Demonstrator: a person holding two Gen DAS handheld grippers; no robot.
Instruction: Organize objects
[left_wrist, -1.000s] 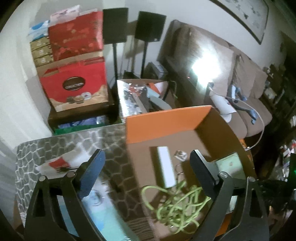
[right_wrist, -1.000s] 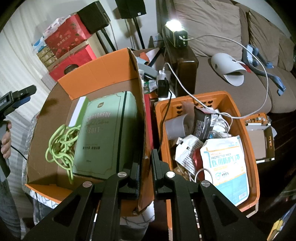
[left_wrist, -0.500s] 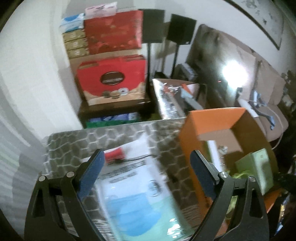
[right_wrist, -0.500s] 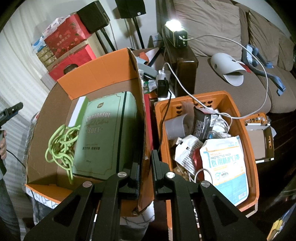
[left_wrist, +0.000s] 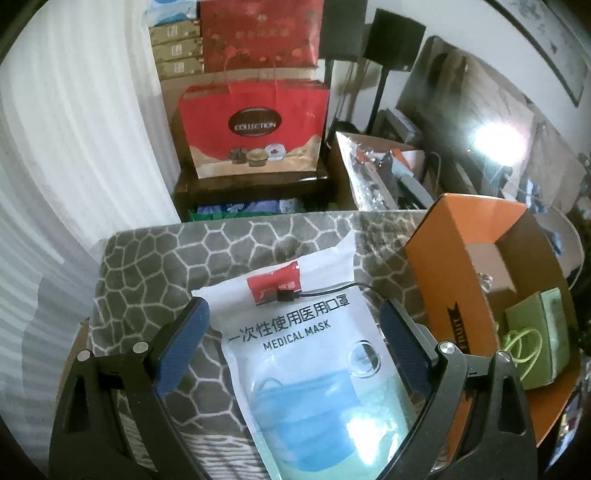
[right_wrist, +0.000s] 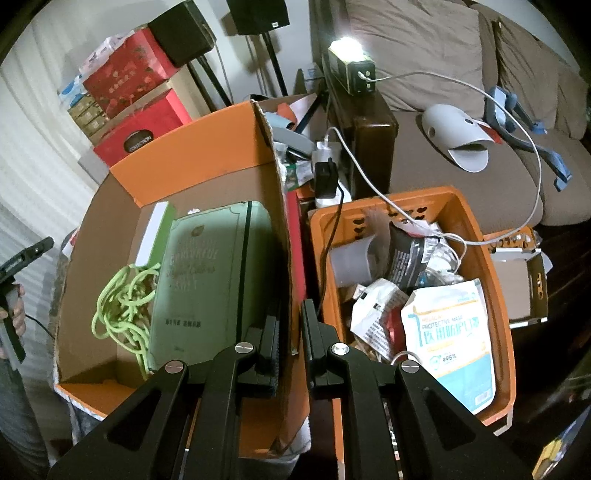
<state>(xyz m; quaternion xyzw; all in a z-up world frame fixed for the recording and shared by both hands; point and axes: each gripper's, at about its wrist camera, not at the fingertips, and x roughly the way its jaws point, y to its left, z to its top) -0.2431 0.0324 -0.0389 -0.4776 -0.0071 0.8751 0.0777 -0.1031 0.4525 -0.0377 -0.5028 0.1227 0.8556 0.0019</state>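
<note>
A white and blue medical mask pack (left_wrist: 314, 354) lies on the grey honeycomb-patterned table cover (left_wrist: 147, 266), with a black cable end (left_wrist: 295, 295) on it. My left gripper (left_wrist: 295, 332) is open above the pack, one finger on each side of it, not touching. My right gripper (right_wrist: 290, 339) is shut on the right wall of the orange cardboard box (right_wrist: 280, 206). The box holds a green book-like box (right_wrist: 207, 280), a green cord (right_wrist: 125, 302) and a white slim box (right_wrist: 153, 236). The orange box also shows at the right in the left wrist view (left_wrist: 443, 273).
An orange plastic crate (right_wrist: 502, 332) full of packets, including another mask pack (right_wrist: 450, 339), stands right of the box. A sofa (right_wrist: 443, 55) with a lamp and cables lies behind. Red gift bags (left_wrist: 255, 125) and speakers stand beyond the table.
My left gripper has swung left from over the orange box to over the mask pack on the table. My right gripper has stayed clamped on the box wall.
</note>
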